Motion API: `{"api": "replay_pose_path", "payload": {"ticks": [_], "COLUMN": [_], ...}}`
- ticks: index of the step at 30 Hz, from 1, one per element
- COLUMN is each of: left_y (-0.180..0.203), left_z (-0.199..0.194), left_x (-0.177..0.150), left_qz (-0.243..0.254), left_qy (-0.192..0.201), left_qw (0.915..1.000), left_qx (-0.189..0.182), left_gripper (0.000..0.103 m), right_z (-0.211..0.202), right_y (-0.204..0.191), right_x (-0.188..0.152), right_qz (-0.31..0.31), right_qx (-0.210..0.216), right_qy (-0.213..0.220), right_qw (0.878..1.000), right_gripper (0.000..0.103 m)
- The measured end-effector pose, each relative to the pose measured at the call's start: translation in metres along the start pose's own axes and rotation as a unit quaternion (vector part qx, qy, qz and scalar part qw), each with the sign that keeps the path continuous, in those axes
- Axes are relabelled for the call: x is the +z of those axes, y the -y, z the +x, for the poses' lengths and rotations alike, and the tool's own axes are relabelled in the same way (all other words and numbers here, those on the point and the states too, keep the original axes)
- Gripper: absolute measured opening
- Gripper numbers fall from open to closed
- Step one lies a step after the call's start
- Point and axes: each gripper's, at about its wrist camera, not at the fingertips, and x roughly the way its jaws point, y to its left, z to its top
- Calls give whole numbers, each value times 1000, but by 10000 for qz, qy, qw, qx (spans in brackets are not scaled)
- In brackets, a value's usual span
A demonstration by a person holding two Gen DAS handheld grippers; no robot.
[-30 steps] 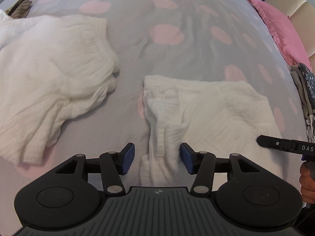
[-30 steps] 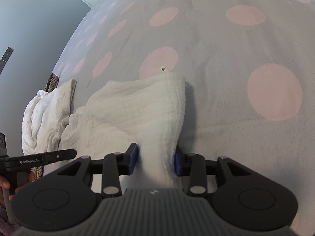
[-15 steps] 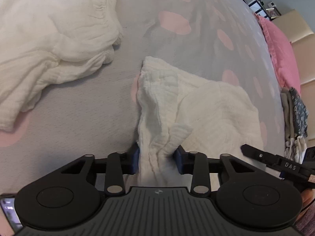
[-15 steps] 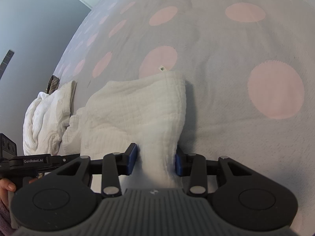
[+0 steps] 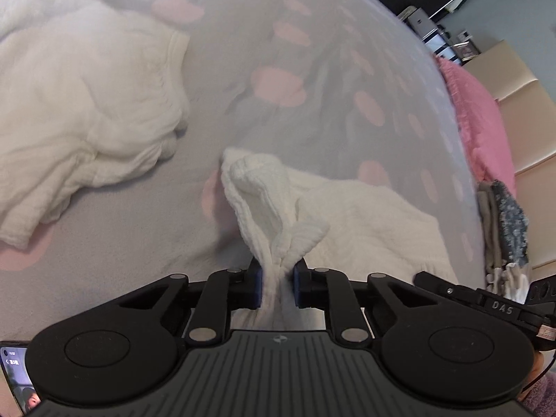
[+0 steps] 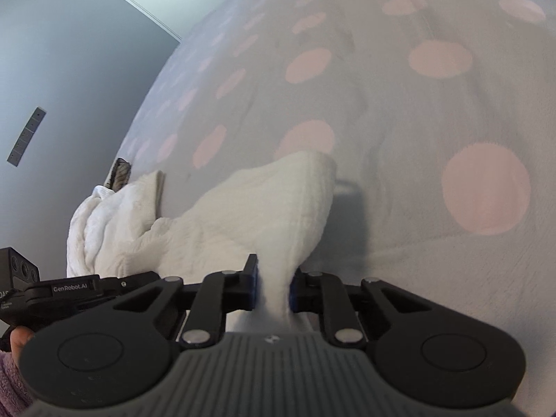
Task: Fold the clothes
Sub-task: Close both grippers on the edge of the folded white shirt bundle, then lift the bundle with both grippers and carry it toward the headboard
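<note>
A small white crinkled garment (image 5: 361, 222) lies on the grey bedspread with pink dots (image 5: 312, 34). My left gripper (image 5: 277, 286) is shut on a bunched near corner of it, and the cloth rises from the bed toward the blue pads. My right gripper (image 6: 273, 288) is shut on the other near corner of the same garment (image 6: 257, 215), which stretches up off the bedspread (image 6: 417, 121). Each gripper shows at the edge of the other's view.
A second, larger white garment (image 5: 80, 104) lies crumpled at the left, also in the right wrist view (image 6: 111, 222). A pink pillow (image 5: 476, 111) and a pile of grey patterned clothes (image 5: 504, 226) sit at the right edge. A phone (image 5: 15, 378) shows at the bottom left.
My left gripper went from open to shut on the garment's near corner. Both grippers have since lifted their corners, pulling the cloth up off the bedspread.
</note>
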Motion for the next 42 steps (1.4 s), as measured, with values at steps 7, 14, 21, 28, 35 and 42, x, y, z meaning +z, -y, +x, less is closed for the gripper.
{"api": "replay_pose_path", "payload": {"ticks": [7, 14, 21, 28, 35, 42], "left_y": [38, 88, 145, 244, 364, 459], "left_z": [-49, -99, -137, -158, -141, -87], "left_x": [-3, -13, -22, -44, -87, -139], "left_qz": [508, 1120, 1609, 2529, 3664, 4330], "left_qy": [581, 1011, 1391, 1586, 1363, 833], "left_qw": [9969, 9883, 9759, 9481, 9014, 8610], "left_qx": [-135, -216, -484, -1091, -1860, -2535], "left_gripper": [13, 13, 13, 13, 13, 13], "right_z": [-56, -127, -219, -329, -465, -563], "right_y": [-21, -51, -54, -33, 20, 82], "right_x": [5, 1, 0, 0, -14, -43], "right_qz": [-231, -647, -945, -1196, -1342, -1346], "right_qx": [214, 365, 296, 31, -601, -1571], "right_qy": [617, 1309, 2038, 2698, 3269, 3421], "right_qw": [9976, 9886, 9740, 9555, 9336, 9166], "right_gripper": [17, 17, 17, 17, 17, 17]}}
